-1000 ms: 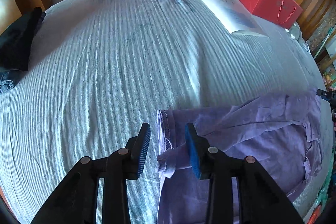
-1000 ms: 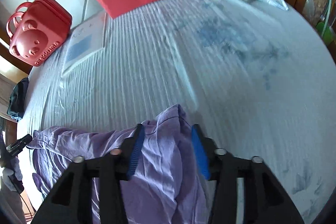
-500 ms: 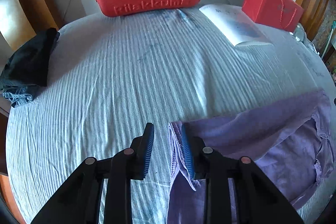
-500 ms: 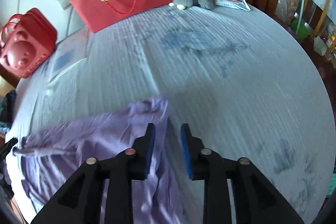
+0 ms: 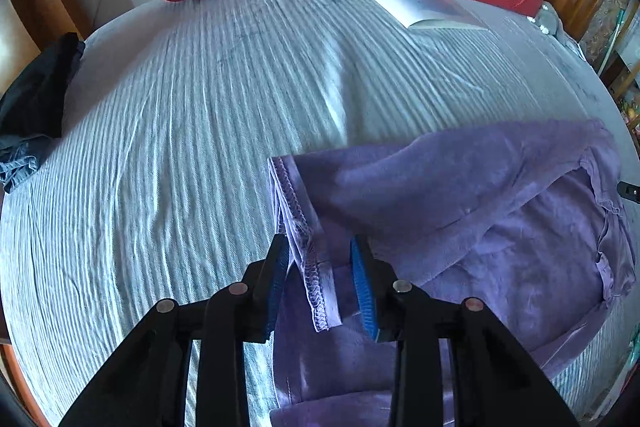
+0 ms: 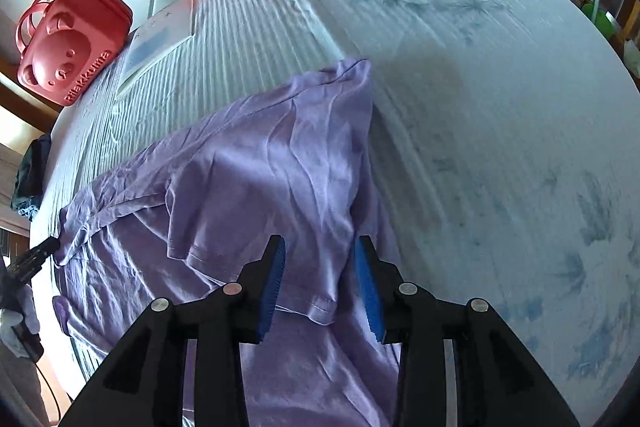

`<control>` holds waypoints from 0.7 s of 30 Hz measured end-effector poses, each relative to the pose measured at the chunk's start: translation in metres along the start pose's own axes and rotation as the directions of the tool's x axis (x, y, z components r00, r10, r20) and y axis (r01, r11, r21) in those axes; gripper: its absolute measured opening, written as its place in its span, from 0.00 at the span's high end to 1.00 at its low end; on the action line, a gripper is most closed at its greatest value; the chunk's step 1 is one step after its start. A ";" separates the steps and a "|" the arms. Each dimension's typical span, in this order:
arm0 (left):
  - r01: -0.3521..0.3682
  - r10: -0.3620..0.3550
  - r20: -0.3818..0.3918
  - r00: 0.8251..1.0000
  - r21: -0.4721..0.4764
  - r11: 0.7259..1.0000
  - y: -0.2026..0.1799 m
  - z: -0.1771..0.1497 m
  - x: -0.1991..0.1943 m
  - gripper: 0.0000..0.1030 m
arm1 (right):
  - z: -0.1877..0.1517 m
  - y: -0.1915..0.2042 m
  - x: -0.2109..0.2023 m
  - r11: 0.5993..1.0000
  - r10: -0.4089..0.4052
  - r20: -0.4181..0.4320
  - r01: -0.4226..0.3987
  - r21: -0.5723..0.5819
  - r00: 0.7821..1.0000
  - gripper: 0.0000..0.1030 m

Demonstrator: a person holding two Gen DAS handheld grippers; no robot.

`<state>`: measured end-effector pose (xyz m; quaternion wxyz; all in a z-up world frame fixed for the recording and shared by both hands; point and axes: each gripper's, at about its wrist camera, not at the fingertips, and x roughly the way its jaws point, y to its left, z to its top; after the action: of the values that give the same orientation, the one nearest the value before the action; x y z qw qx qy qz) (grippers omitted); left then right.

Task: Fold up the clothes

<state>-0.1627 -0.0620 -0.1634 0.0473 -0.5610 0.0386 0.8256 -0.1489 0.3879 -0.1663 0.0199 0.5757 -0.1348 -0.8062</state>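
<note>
Releasing: left gripper (image 5: 320, 283) now standing spread around the stitched hem of the crumpled lilac cotton T-shirt (image 5: 500, 227), no longer pinching as half a second back. Right gripper (image 6: 320, 283) likewise gaping over a sleeve (image 6: 256, 227). Lying on the ribbed pale-blue bedsheet (image 5: 180, 147), apparently folded over; probably regrasping next.

Left tongs (image 5: 320, 283): the two black arms point forward and low over the bed, and the blue pads (image 5: 362, 291) stand wide apart.
Left grip: open, nothing pinched; the pads are not pressing on anything.
Right tongs (image 6: 320, 283): they point forward too, with the pads set apart the same way.
Right grip: open, nothing squeezed.
</note>
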 end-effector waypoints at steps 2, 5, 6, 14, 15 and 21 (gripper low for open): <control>-0.030 0.031 -0.014 0.999 0.010 0.999 -0.001 -0.001 0.004 0.69 | 0.002 0.003 0.006 1.000 -0.021 -0.019 0.020 -0.011 1.000 0.65; -0.056 0.056 -0.023 0.998 0.007 0.998 0.001 -0.001 0.006 0.95 | 0.001 0.010 0.009 0.996 -0.064 -0.035 0.062 -0.057 0.997 0.99; -0.061 0.061 -0.022 0.998 0.005 0.998 0.002 -0.001 0.006 0.95 | 0.000 0.013 0.005 0.995 -0.073 -0.019 0.072 -0.070 0.997 0.99; -0.021 0.021 -0.021 1.000 0.000 1.000 0.006 -0.003 -0.003 0.90 | -0.011 -0.006 -0.025 0.999 -0.032 0.014 0.032 -0.006 0.999 0.76; -0.020 0.020 -0.016 1.000 -0.009 1.000 0.007 -0.004 -0.005 0.83 | -0.014 -0.007 -0.026 1.000 -0.031 0.012 0.031 0.003 0.999 0.70; 0.012 -0.012 0.024 1.000 -0.010 1.000 0.008 -0.015 -0.022 0.63 | -0.030 -0.002 -0.034 1.000 0.025 0.006 -0.025 -0.007 1.000 0.67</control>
<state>-0.1417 -0.0724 -0.1481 0.0500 -0.5516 0.0305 0.8320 -0.1090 0.3907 -0.1447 0.0316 0.5714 -0.1392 -0.8081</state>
